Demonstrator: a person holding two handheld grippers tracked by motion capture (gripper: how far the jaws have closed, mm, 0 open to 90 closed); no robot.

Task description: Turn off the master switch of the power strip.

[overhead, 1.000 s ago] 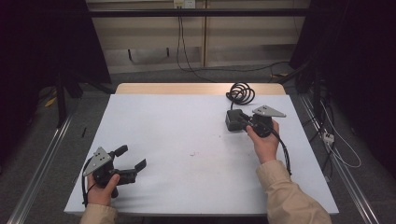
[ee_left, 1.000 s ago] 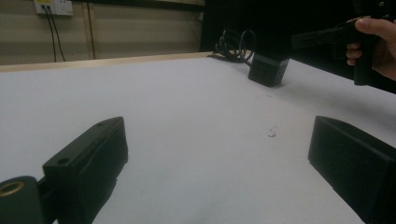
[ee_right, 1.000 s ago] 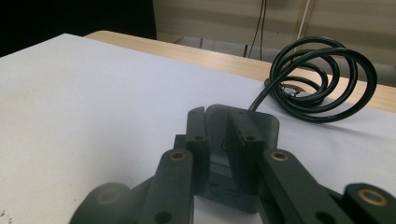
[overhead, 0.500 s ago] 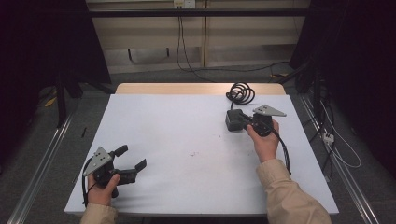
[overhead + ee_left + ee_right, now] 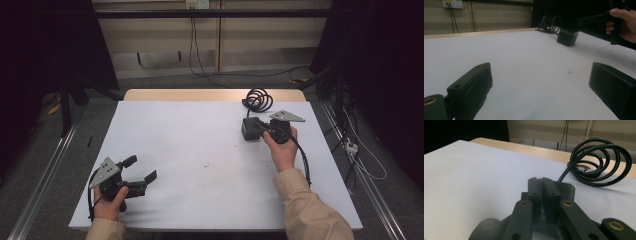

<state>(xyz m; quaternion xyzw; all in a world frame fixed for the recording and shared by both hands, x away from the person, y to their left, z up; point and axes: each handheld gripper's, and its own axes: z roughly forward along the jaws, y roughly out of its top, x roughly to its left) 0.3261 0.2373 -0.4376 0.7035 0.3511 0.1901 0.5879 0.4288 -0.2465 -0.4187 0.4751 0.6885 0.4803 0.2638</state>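
Observation:
My right gripper [image 5: 261, 126] is at the table's far right, held by a hand in a beige sleeve. Its jaws have just been closing and now stand shut, tips together [image 5: 542, 181], with nothing visible between them. They lie over the near edge of a black power adapter [image 5: 248, 131] [image 5: 568, 191]. From the adapter a black cable runs to a coil [image 5: 258, 99] [image 5: 599, 161] at the far edge. My left gripper [image 5: 141, 169] rests at the near left corner, open wide and empty [image 5: 540, 70]. Across the table, the left gripper view has the adapter [image 5: 567, 38] and the right gripper [image 5: 586, 19].
The white table top [image 5: 200, 140] has a wooden strip along its far edge and a few dark specks [image 5: 206, 165] near the middle. Loose cables lie on the floor at the right [image 5: 360, 155]. Metal rails run along both sides of the table.

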